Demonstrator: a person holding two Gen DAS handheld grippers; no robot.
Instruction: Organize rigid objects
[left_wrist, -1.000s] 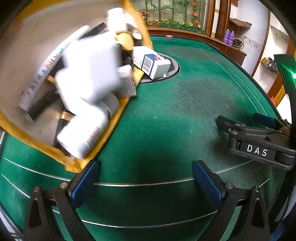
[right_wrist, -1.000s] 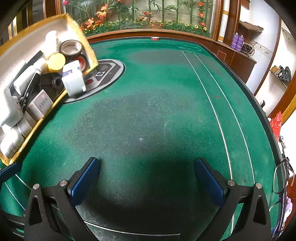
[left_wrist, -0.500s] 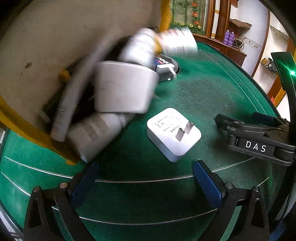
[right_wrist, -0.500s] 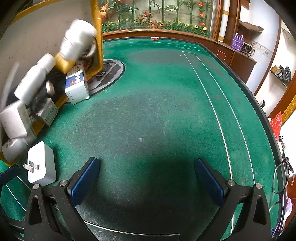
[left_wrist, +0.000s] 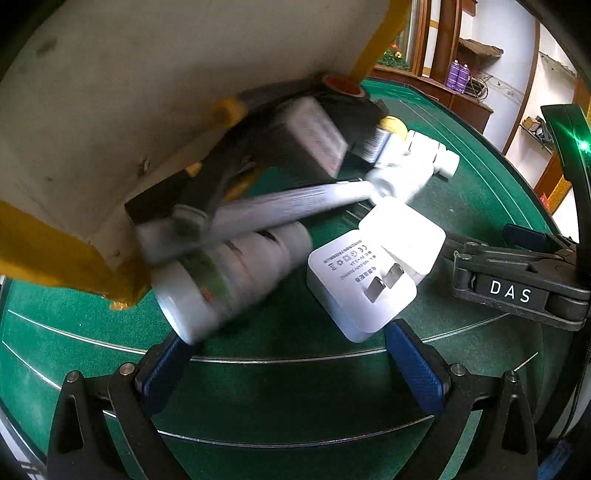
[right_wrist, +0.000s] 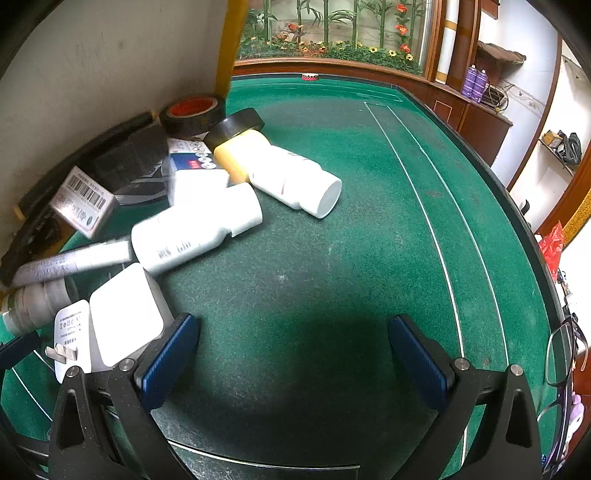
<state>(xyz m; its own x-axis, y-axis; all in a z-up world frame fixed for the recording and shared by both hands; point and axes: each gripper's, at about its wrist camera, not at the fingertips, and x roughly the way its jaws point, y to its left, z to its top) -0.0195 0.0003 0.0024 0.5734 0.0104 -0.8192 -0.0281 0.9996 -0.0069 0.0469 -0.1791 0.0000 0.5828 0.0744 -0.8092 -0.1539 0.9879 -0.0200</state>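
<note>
A cardboard box (left_wrist: 129, 92) with yellow tape edges is tipped up, and several items lie spilled on the green table (right_wrist: 351, 240). Two white plug chargers (left_wrist: 362, 280) lie just ahead of my left gripper (left_wrist: 291, 365), which is open and empty. White bottles (right_wrist: 195, 229), a yellow-capped bottle (right_wrist: 284, 173), a tube (right_wrist: 74, 262), small cartons (right_wrist: 83, 201) and black tape rolls (right_wrist: 192, 114) lie at the left of the right wrist view. My right gripper (right_wrist: 295, 362) is open and empty; its left finger is next to a charger (right_wrist: 125, 317).
The table's wooden rim (right_wrist: 480, 122) curves along the back and right. A planter with flowers (right_wrist: 332, 44) stands behind it. Glasses (right_wrist: 565, 354) lie at the right edge. My right gripper also shows in the left wrist view (left_wrist: 517, 280).
The box has tipped further up and its contents have slid out onto the table. The chargers, bottles, tube and tape rolls now lie on the felt. Both grippers have stayed in place.
</note>
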